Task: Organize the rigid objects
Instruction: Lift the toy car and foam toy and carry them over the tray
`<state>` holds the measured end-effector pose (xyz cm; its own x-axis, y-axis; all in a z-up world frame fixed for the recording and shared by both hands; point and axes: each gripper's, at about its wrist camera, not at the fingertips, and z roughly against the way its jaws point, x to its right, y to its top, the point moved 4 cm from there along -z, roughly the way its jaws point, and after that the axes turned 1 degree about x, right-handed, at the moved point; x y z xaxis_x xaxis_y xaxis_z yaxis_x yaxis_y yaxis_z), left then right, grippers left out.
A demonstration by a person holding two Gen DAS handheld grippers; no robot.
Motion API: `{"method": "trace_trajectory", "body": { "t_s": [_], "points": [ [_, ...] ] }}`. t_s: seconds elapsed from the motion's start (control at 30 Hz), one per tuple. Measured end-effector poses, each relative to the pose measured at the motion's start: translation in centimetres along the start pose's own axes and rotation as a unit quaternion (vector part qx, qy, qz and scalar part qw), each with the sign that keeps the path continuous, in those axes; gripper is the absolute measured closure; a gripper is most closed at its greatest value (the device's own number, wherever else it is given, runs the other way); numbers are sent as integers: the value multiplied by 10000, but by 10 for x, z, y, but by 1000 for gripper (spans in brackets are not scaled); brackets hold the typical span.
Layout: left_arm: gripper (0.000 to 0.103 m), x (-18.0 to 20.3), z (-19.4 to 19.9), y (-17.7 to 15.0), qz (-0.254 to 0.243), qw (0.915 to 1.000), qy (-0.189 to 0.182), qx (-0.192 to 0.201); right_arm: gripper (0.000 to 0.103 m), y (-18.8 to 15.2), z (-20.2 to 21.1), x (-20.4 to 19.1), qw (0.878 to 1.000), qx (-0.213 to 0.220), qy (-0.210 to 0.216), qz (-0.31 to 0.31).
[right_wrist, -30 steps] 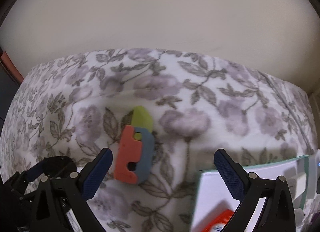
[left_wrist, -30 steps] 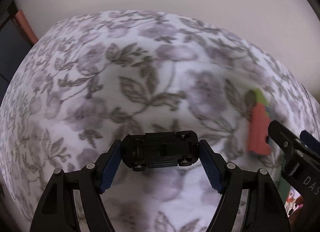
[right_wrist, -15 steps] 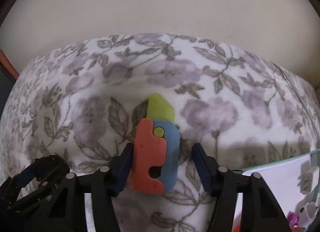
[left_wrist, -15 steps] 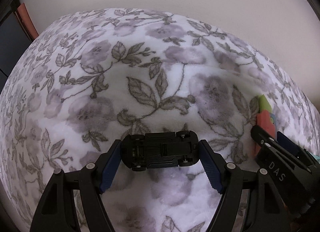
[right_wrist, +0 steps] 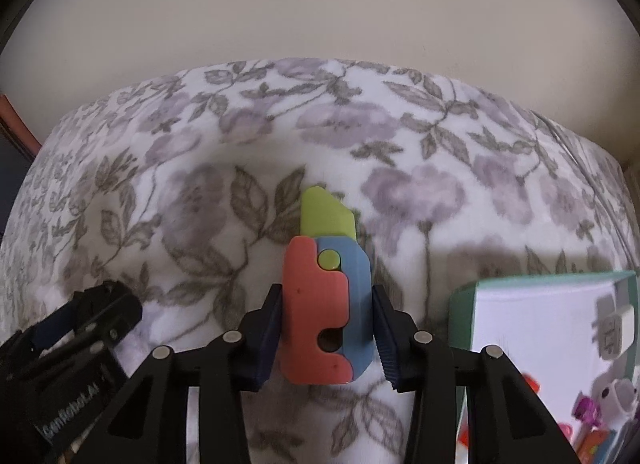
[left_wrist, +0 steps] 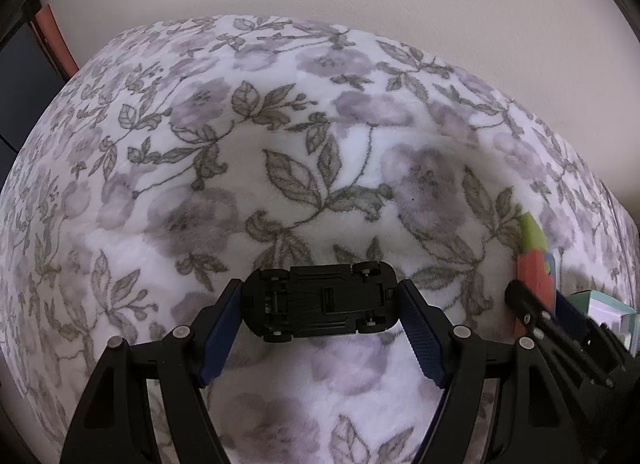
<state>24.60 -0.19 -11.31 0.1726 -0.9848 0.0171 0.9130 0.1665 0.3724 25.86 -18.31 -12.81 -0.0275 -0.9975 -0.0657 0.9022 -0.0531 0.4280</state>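
Note:
My left gripper (left_wrist: 320, 306) is shut on a black toy car (left_wrist: 320, 300), gripped nose and tail, with its underside facing the camera above the floral blanket. A toy knife (right_wrist: 324, 304) with a coral and blue handle and a lime blade lies on the blanket, blade pointing away. My right gripper (right_wrist: 326, 312) straddles its handle; the jaws are closing and both pads touch the handle's sides. In the left wrist view the right gripper (left_wrist: 536, 308) and the toy knife (left_wrist: 534, 260) sit at the right edge. The left gripper (right_wrist: 80, 316) shows at the lower left of the right wrist view.
A floral blanket (left_wrist: 280, 184) covers the soft, uneven surface. A white box with a teal rim (right_wrist: 464, 304), holding several small items, stands just right of the toy knife. A plain wall runs behind the blanket. A dark piece of furniture (left_wrist: 24, 76) stands at the far left.
My right gripper moved in over the toy knife and its jaws narrowed from wide apart to touching the handle. The left gripper kept the car still.

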Motion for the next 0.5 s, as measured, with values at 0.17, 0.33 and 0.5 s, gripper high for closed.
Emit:
{"method": "trace_trajectory", "body": {
  "t_s": [0.17, 0.33, 0.5],
  "points": [
    [26, 0, 24, -4, -12, 9999, -44, 115, 58, -13, 22, 0, 9999, 48, 136, -90],
    [26, 4, 54, -10, -64, 9996, -100, 268, 58, -25, 53, 2, 9993, 195, 276, -183],
    [26, 12, 86, -16, -197, 9986, -118, 479, 58, -38, 91, 8, 9981, 445, 336, -250]
  ]
}}
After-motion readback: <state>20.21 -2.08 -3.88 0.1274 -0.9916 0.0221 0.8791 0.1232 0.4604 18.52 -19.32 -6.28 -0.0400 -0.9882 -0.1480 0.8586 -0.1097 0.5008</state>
